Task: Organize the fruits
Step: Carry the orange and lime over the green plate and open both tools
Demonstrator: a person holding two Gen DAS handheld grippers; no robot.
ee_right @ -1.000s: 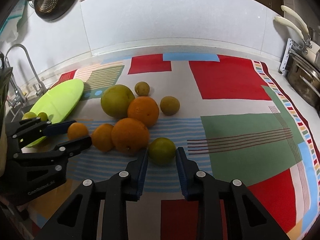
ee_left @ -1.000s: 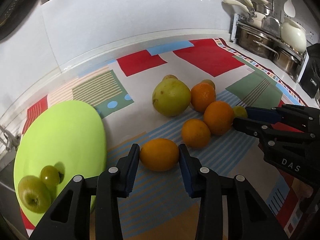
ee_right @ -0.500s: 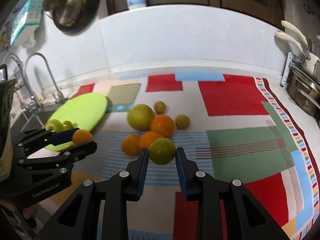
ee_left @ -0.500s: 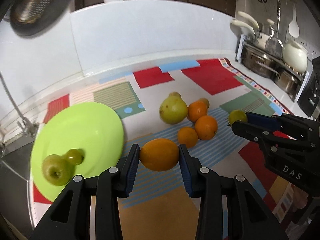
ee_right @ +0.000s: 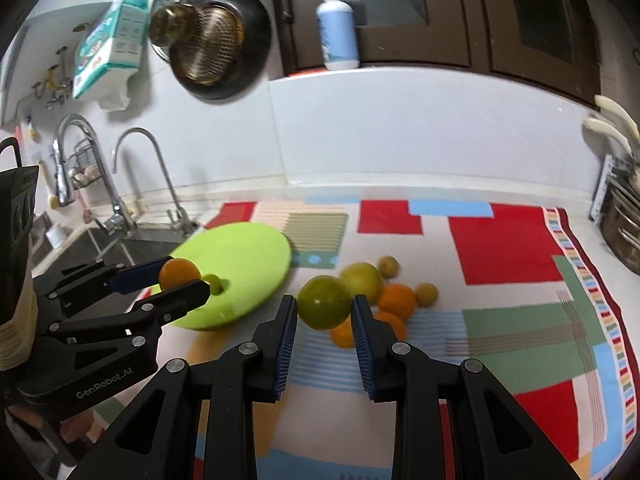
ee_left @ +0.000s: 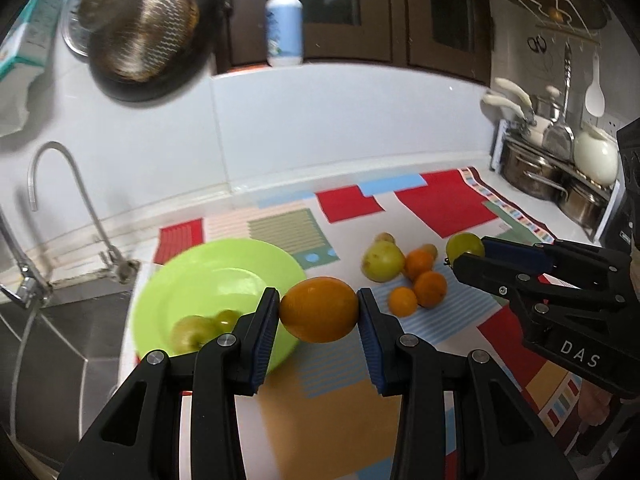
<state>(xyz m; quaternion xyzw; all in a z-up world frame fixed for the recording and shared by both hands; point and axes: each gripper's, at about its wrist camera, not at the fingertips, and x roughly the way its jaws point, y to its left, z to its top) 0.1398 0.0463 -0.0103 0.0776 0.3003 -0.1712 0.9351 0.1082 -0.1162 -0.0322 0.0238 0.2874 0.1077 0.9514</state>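
Left hand-held gripper (ee_left: pixel 319 314) is clamping an orange (ee_left: pixel 319 309) between its blue pads, holding it clear of the worktop (ee_left: pixel 328 416). Right hand-held gripper (ee_right: pixel 324 312) is gripping a round green fruit (ee_right: pixel 325 307) between narrowly set fingers, likewise lifted off the patterned cloth (ee_right: pixel 520 320).

Ahead and to the left of the left hand-held gripper, a lime-green plate (ee_left: pixel 208 264) is sitting on the worktop beside the sink (ee_left: pixel 60 320), carrying a green apple (ee_left: pixel 192 334) and a smaller green fruit (ee_left: pixel 227 319) touching it. Ahead and to the right of that gripper, loose fruit is lying in a cluster on the cloth: a large yellow-green fruit (ee_left: pixel 383 261), three oranges (ee_left: pixel 430 289) pressed close together just beside it, and two small yellowish fruits behind, partly hidden.

In the right wrist view, the same cluster is lying just beyond the right hand-held gripper, partly hidden behind its fingers and the held fruit. The left hand-held gripper is showing at that view's left edge, its orange over the near rim of the plate.
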